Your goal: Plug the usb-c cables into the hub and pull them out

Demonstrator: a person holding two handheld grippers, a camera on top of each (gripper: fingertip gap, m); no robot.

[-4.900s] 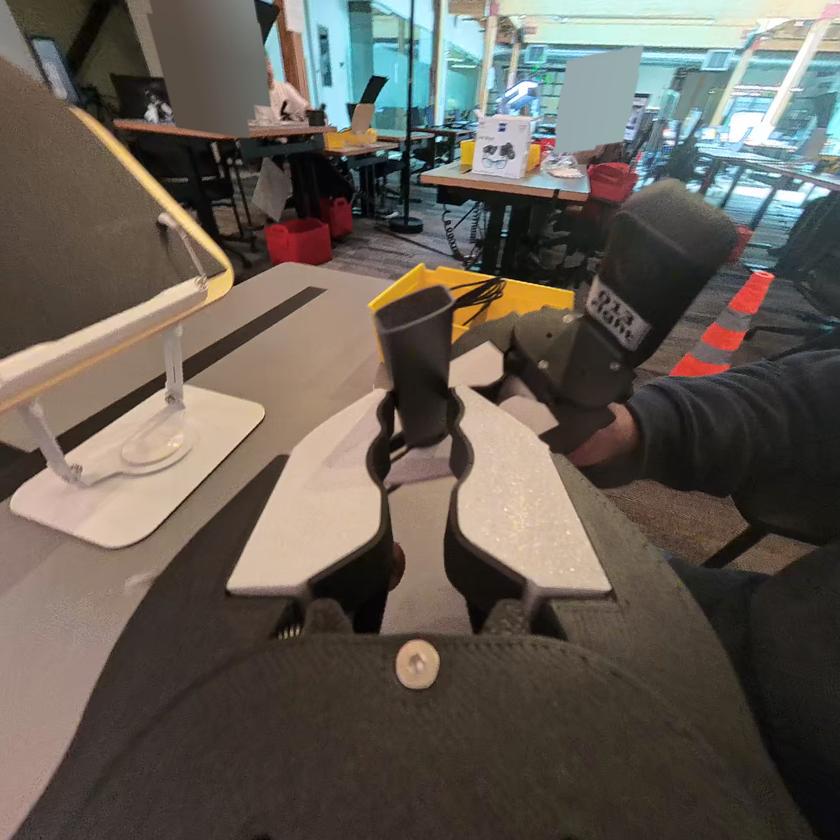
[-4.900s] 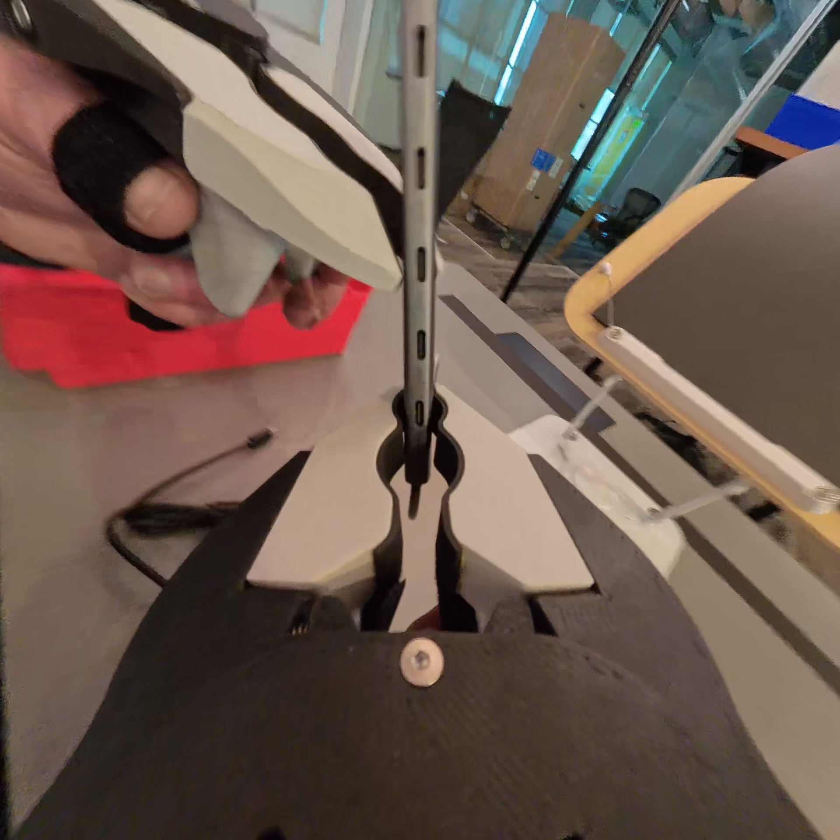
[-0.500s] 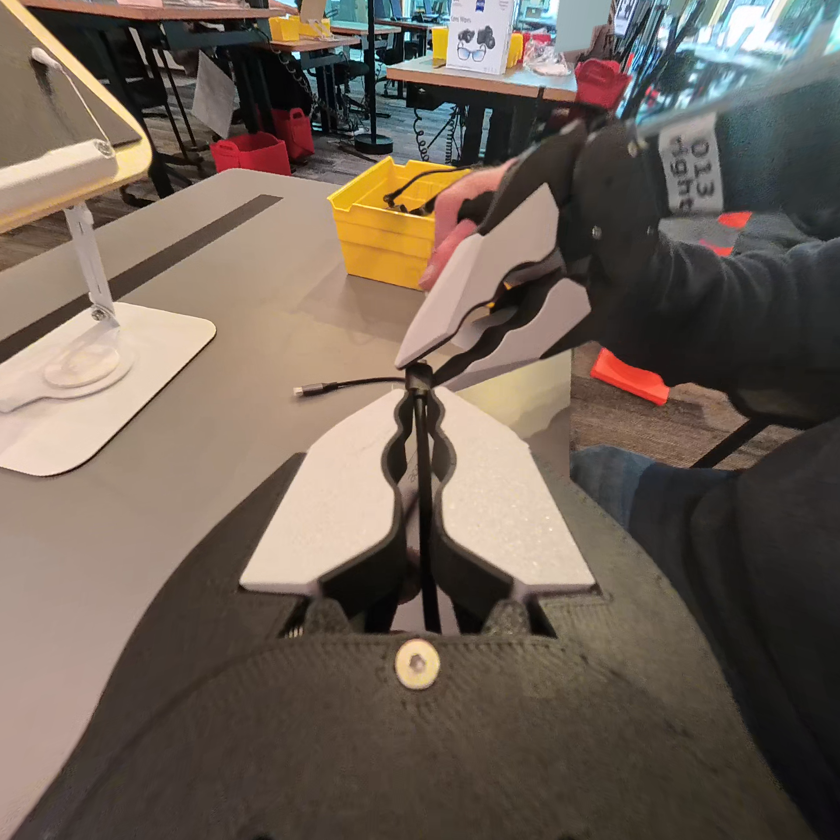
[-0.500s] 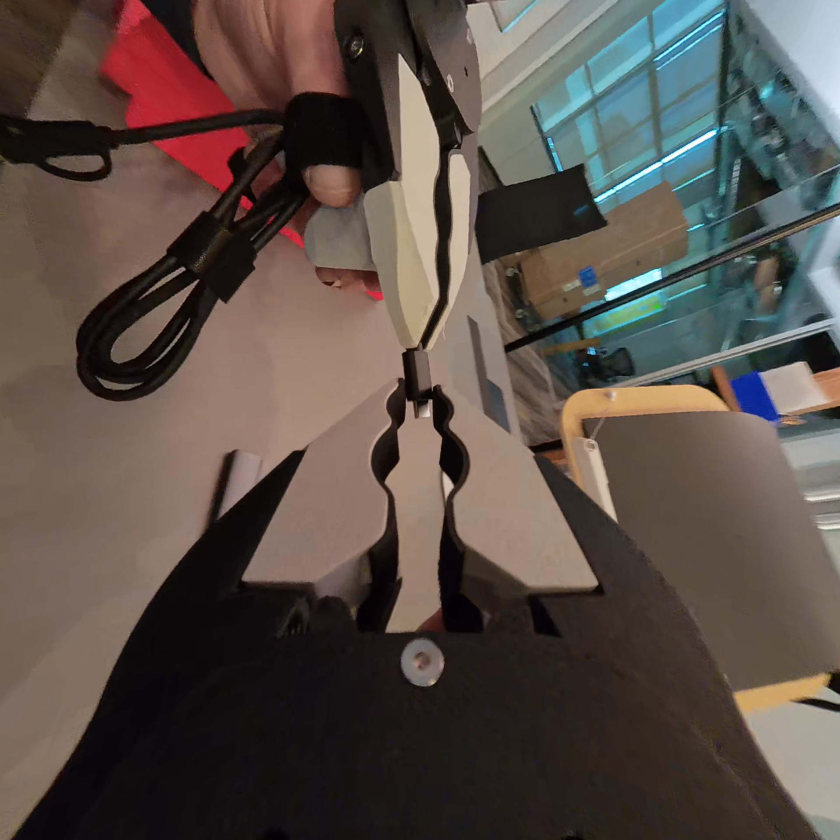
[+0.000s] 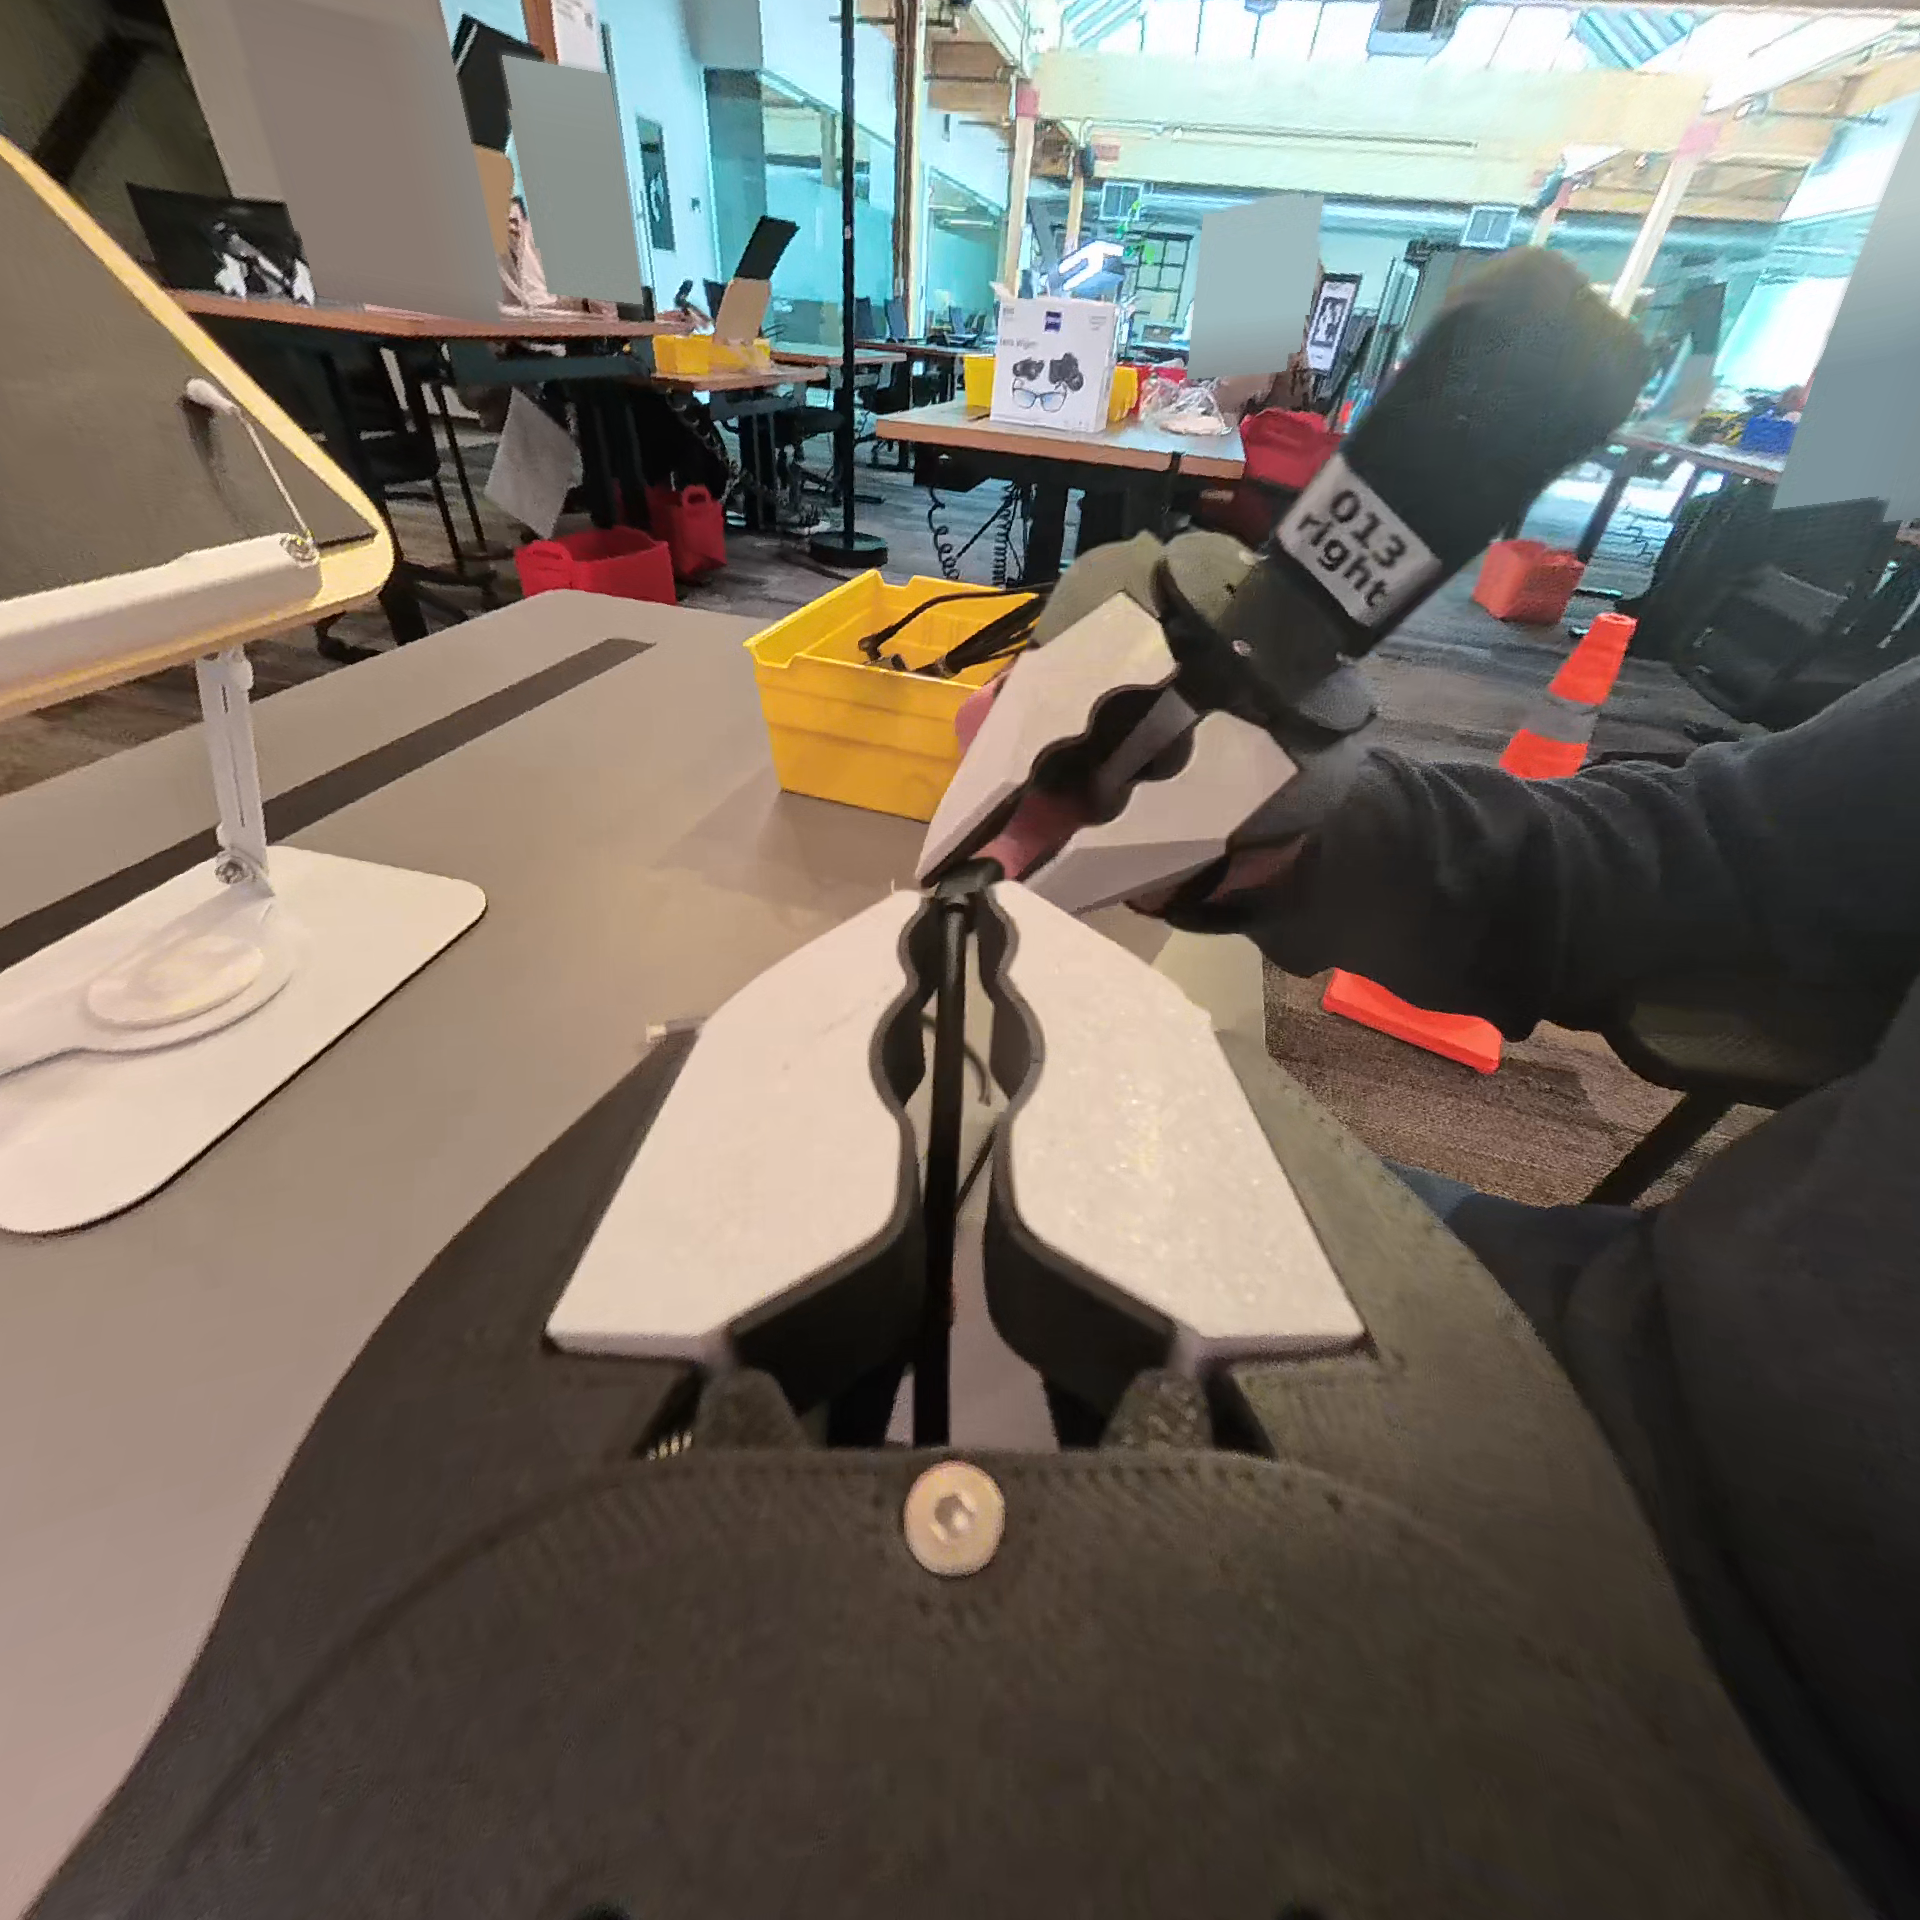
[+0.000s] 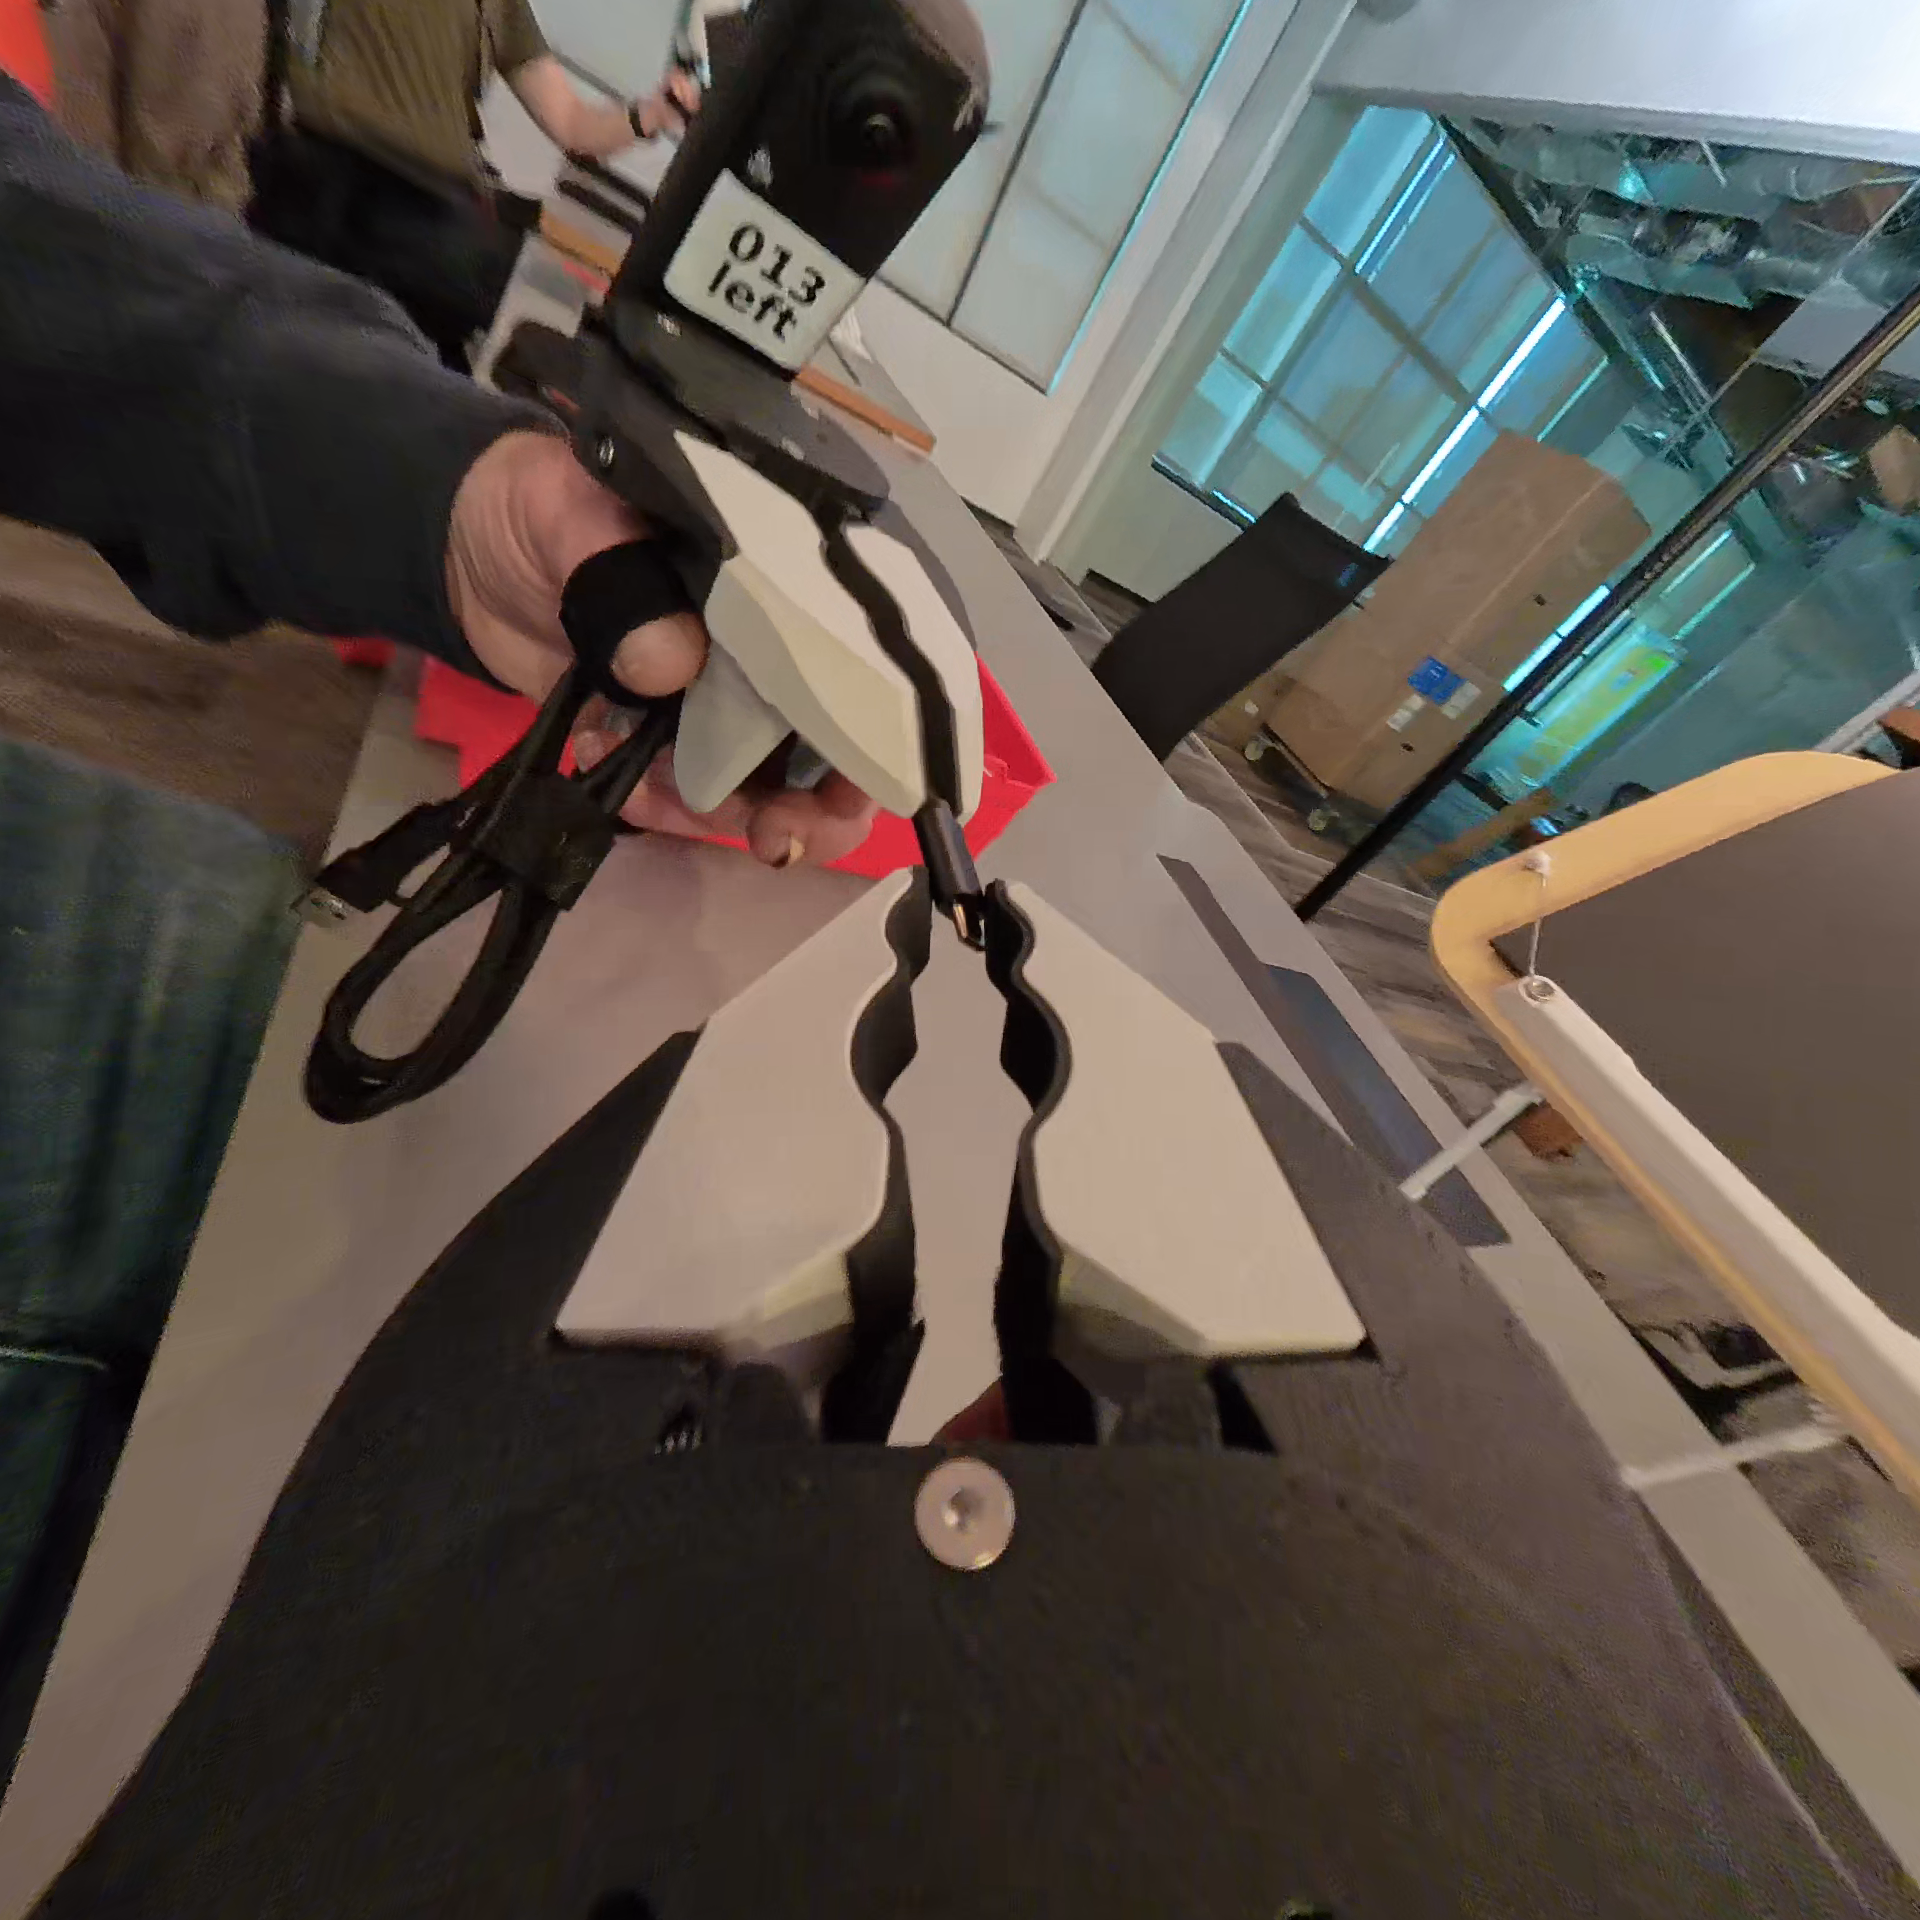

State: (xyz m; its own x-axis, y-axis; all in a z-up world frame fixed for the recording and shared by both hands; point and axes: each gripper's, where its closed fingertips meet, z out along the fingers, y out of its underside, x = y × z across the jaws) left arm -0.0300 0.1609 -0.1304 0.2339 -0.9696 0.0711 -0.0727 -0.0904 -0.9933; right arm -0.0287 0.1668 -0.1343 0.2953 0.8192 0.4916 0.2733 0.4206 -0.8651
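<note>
1. The left tool [image 5: 951,914], with white flat fingers edged in black wavy rubber, is closed on the thin black usb-c cable [image 5: 940,1143]. In the left wrist view the cable runs straight down the slot between the fingers, and its short black plug [image 6: 951,868] sticks out past the tips.

2. The right tool [image 6: 951,914] has the same shape. Its fingers stand a little apart, and the metal end of the plug sits between their tips. It seems to touch the right-hand finger, but the tool does not yet hold anything.

3. The rest of the cable hangs below the person's left hand [image 6: 540,582] as a bundled loop [image 6: 416,987], tied with a black strap, above the grey tabletop [image 6: 623,935].

4. The cable is judged light and soft. It bends easily, so a grip on the cord alone would let the plug swing.

5. The plug housing is stiff and small, and its smooth shell may slip. The best place to hold is probably the black housing just behind the metal tip, pressed on its flat sides.

6. The metal tip is thin and should not be squeezed or bent.

7. The hub is not visible in either view. A yellow plastic bin [image 5: 862,717] with other black cables stands farther away on the tabletop.
</note>
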